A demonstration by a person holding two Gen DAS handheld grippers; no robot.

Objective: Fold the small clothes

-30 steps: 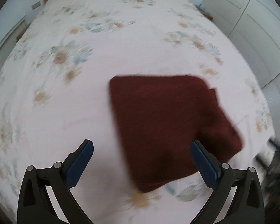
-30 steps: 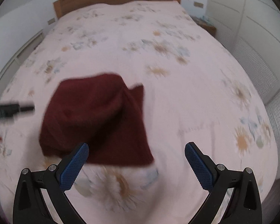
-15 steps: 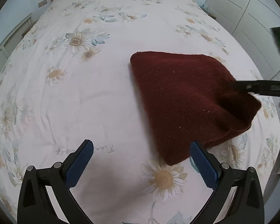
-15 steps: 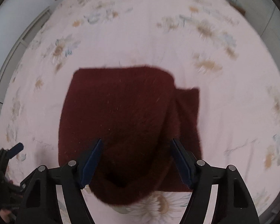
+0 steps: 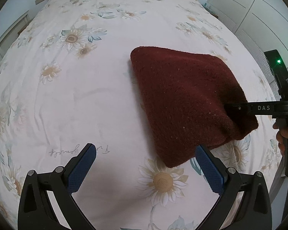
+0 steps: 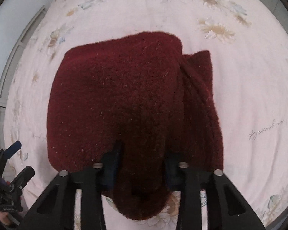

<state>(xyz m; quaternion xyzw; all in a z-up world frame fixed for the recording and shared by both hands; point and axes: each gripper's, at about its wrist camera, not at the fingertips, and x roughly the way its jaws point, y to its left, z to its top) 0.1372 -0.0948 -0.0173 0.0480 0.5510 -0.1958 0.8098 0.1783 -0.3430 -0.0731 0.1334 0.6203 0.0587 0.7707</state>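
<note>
The right gripper [image 6: 142,164], jaws just closing, pinches the maroon garment's [image 6: 128,99] near edge; the left gripper [image 5: 144,164] gapes empty, beside that garment's left corner.

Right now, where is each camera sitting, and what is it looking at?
Left wrist: sits on the left gripper, looking down at the flowery bedspread; its blue pads stand open, empty.
Right wrist: sits on the right gripper, looking down, jaws closing on the maroon knitted garment.
Both views share the garment and the other gripper at the frame edge.
</note>
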